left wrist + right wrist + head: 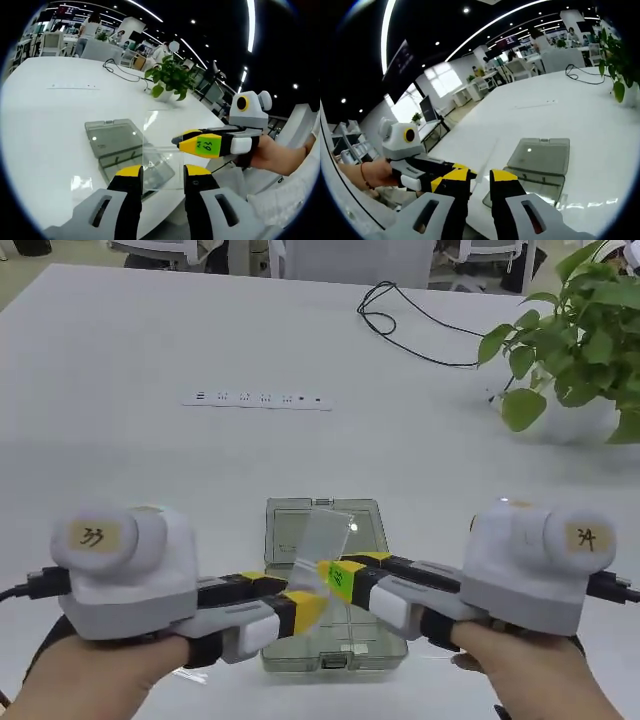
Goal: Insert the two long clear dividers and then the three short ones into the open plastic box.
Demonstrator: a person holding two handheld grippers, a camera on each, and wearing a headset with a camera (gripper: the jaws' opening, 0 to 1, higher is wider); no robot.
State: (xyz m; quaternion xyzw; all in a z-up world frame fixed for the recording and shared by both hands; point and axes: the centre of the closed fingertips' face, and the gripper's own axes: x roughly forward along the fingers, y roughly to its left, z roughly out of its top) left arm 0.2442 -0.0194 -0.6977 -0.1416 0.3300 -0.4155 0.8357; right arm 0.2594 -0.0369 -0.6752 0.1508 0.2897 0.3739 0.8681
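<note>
Fingertips point(200, 146) of right gripper point(340, 578) pinch clear divider point(325, 532) over box point(385, 642); left gripper point(163, 174) grip unclear. Insertion step; next: lower it squarely toward 6 o'clock.

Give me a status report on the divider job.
Right tool clamped on clear divider. Left tool straddles it, grip unclear. Divider held above open box. No obstruction seen.

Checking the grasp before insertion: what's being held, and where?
A clear divider, pinched near one edge by the right gripper; whether the left gripper grips too is unclear.
</note>
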